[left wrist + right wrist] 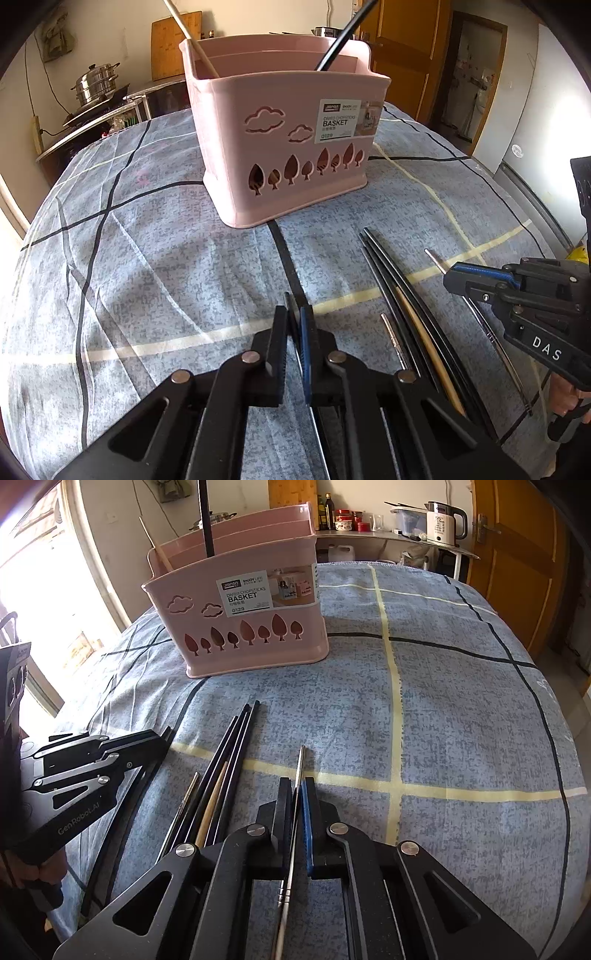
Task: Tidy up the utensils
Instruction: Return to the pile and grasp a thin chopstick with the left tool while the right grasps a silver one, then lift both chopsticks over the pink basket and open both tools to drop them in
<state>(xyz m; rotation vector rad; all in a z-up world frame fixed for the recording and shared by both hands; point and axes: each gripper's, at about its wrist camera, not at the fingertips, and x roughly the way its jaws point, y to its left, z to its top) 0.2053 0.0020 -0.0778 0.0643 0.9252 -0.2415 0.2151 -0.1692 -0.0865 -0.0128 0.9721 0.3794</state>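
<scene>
A pink divided chopstick basket (pixel 284 147) (pixel 251 624) stands on the blue checked cloth; a wooden chopstick (pixel 192 37) and a black chopstick (pixel 343 37) lean inside it. My left gripper (pixel 294 314) is shut on a black chopstick (pixel 291 317), low over the cloth. My right gripper (pixel 296 790) is shut on a metal chopstick (pixel 300 764), also seen in the left wrist view (pixel 434 258). Between them lie several black chopsticks (pixel 391 280) (pixel 229 753), a wooden one (pixel 428 343) (pixel 212 805) and a metal one (pixel 393 339) (pixel 186 797).
The cloth-covered table (pixel 461 709) drops off at right and front. A steel steamer pot (pixel 96 83) sits on a stove at back left. A shelf with a white kettle (pixel 441 522) and bottles stands behind. A wooden door (pixel 517 554) is at right.
</scene>
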